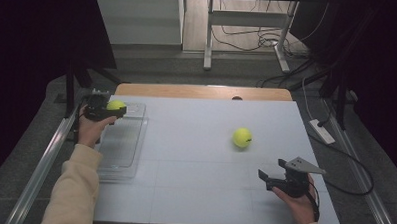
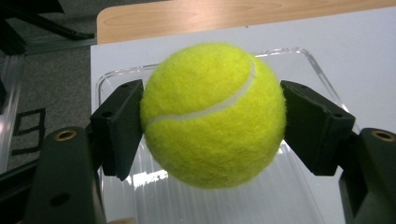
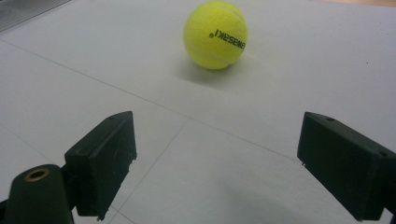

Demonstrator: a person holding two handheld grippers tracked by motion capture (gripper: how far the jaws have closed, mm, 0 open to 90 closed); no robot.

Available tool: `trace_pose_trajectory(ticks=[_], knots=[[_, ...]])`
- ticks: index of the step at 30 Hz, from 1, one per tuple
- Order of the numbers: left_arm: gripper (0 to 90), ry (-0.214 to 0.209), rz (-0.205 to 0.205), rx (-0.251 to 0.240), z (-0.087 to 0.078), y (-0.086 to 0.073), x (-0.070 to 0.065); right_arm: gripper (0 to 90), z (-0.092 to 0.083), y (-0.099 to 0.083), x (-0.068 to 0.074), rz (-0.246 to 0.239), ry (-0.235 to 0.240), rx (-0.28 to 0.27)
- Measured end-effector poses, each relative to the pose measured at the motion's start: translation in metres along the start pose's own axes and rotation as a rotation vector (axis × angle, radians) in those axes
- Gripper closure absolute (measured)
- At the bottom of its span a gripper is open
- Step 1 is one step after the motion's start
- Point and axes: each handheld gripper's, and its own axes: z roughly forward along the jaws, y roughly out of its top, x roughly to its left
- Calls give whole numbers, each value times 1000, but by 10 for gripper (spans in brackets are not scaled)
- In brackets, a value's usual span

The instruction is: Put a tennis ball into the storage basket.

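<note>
My left gripper point(image 1: 112, 110) is shut on a yellow tennis ball point(image 1: 116, 105) and holds it above the far end of a clear plastic tray point(image 1: 120, 144) at the table's left. In the left gripper view the ball point(image 2: 212, 114) sits squeezed between both black pads point(image 2: 119, 126), with the tray point(image 2: 299, 196) beneath it. A second yellow tennis ball point(image 1: 242, 137) rests on the white tabletop right of centre. My right gripper point(image 1: 265, 178) stands open near the front right, its jaws wide apart and empty; in the right gripper view point(image 3: 215, 163) that ball point(image 3: 215, 34) lies farther ahead on the table.
The white tabletop point(image 1: 199, 162) has a wooden strip point(image 1: 202, 91) along its far edge. Metal rails point(image 1: 39, 166) run along the left side and a white power strip point(image 1: 322, 131) with cables lies on the floor at the right.
</note>
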Motion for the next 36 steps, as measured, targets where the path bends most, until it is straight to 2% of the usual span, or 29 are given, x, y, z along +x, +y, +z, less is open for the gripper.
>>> trace_pose_trajectory(ticks=[3,11,15,27,36], knots=[[272,9,13,19,2,-1,1,118,0,0,0,-2,0,-2],[271,21,16,50,8,-3,2,118,0,0,0,-3,-1,-2],[271,26,35,67,11,-4,0,118,0,0,0,-2,-1,-1],[270,67,64,123,19,-7,-3,118,0,0,0,0,-3,2],[266,95,80,137,22,-8,-6,118,0,-1,-1,1,-1,1]])
